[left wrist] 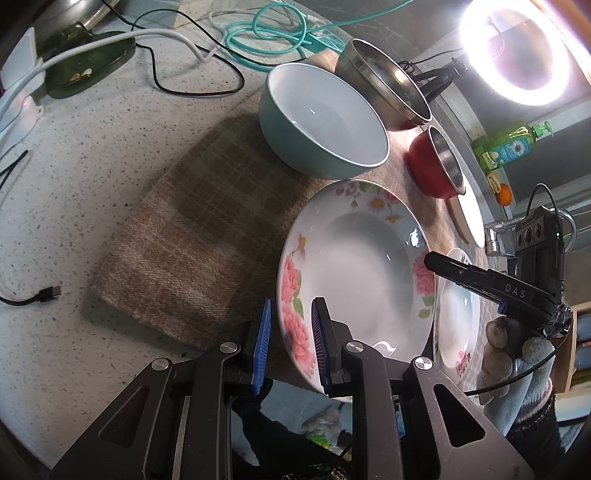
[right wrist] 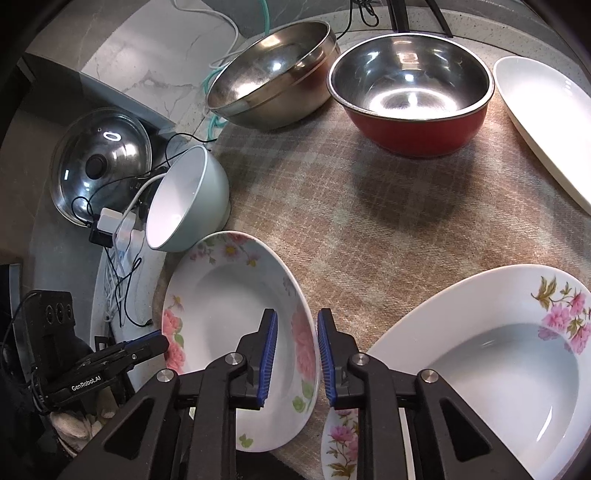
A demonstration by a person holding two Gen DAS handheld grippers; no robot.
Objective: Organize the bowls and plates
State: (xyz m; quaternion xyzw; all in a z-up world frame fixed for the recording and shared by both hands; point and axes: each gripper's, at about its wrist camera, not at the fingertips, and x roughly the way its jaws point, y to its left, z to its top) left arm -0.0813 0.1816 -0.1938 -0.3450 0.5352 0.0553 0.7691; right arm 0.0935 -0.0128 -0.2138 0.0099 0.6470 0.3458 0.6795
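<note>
A rose-patterned deep plate (left wrist: pixel 354 266) (right wrist: pixel 229 317) lies on the plaid cloth (left wrist: pixel 192 251) (right wrist: pixel 369 221). My left gripper (left wrist: pixel 290 343) is open, its jaws straddling the plate's near-left rim. My right gripper (right wrist: pixel 295 362) (left wrist: pixel 436 258) is open, its jaws straddling the plate's right rim. A second floral plate (right wrist: pixel 498 362) (left wrist: pixel 458 314) lies to the right. A pale green bowl (left wrist: pixel 321 118) (right wrist: pixel 184 199), a steel bowl (left wrist: pixel 384 85) (right wrist: pixel 273 70), a red bowl (left wrist: pixel 436 162) (right wrist: pixel 410 92) and a plain white plate (right wrist: pixel 546 118) (left wrist: pixel 471 214) stand further back.
Cables (left wrist: pixel 258 33), a white power adapter (left wrist: pixel 18 92) and a green dish (left wrist: pixel 88 59) lie on the speckled counter. A glass pot lid (right wrist: pixel 99 158) sits left of the cloth. A ring light (left wrist: pixel 517 51) and soap bottle (left wrist: pixel 506 144) stand at the right.
</note>
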